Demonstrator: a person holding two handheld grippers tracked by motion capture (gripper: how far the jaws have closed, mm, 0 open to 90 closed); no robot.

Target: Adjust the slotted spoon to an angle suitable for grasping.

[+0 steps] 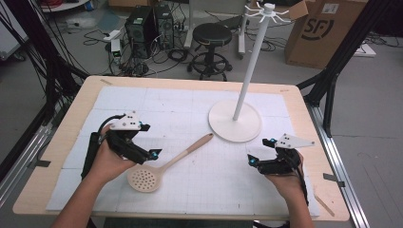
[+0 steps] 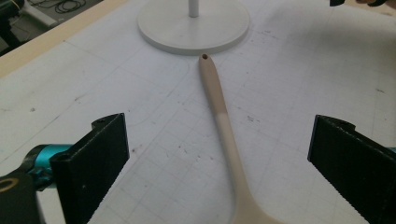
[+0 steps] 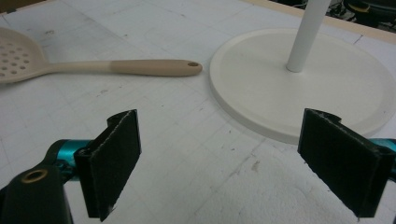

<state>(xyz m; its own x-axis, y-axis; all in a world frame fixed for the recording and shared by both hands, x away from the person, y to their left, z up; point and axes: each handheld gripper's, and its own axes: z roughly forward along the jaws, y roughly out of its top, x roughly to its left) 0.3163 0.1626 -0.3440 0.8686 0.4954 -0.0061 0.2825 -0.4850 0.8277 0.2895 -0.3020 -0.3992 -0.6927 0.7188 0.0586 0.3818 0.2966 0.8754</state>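
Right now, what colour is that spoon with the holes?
The slotted spoon is cream with a tan handle end, clearest in the right gripper view.

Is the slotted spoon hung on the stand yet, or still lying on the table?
Lying flat. The slotted spoon rests on the white mat, handle tip near the stand's base, no gripper holding it.

Each hand-held gripper (image 1: 148, 140) is black — teal fittings by ribbed jaws; grey three-cornered plate on top.
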